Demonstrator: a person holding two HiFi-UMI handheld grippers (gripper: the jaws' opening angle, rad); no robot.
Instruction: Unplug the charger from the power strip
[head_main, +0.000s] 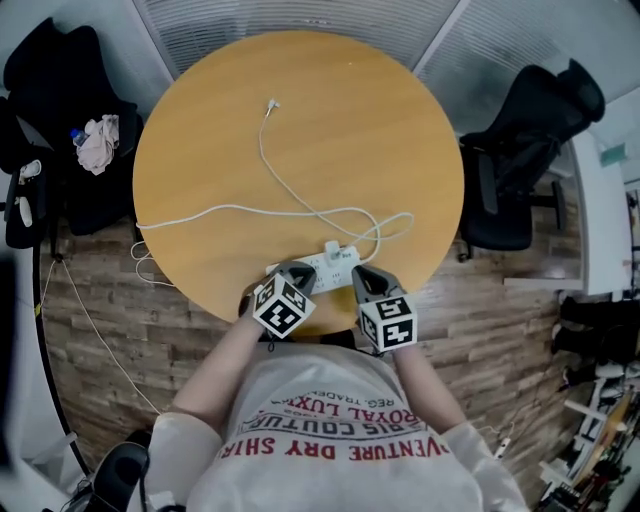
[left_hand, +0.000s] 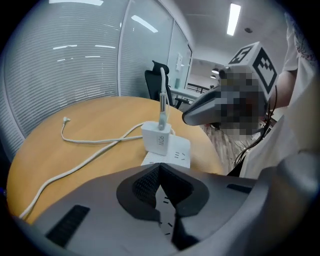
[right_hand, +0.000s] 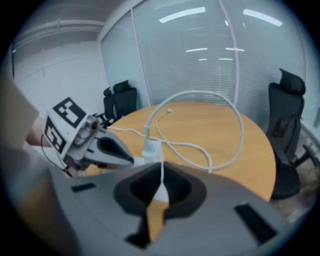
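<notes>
Person (head_main: 330, 440): seen from above at the near edge, in a white printed T-shirt, with both forearms reached toward the table.
Left gripper (head_main: 296, 270): held over the near table edge, at the left part of the power strip. Its jaws are pressed together and nothing is held between them.
Right gripper (head_main: 362, 273): held at the right end of the power strip. Its jaws are closed tip to tip and nothing is gripped.
Power strip (head_main: 322, 268): white, laid flat at the near edge of the table, between the two grippers.
Charger (head_main: 333, 249): white block, plugged upright into the power strip. It is seen just ahead of both sets of jaws and is not clamped by either.
Cable (head_main: 290, 205): white, led up out of the charger and looped across the table. The free plug end is laid toward the far side.
Table (head_main: 200, 130): round, with a wooden top.
Left chair (head_main: 60, 90): black office chair, parked left of the table, with a pale cloth dropped on it.
Right chair (head_main: 530, 120): black office chair, parked right of the table.
</notes>
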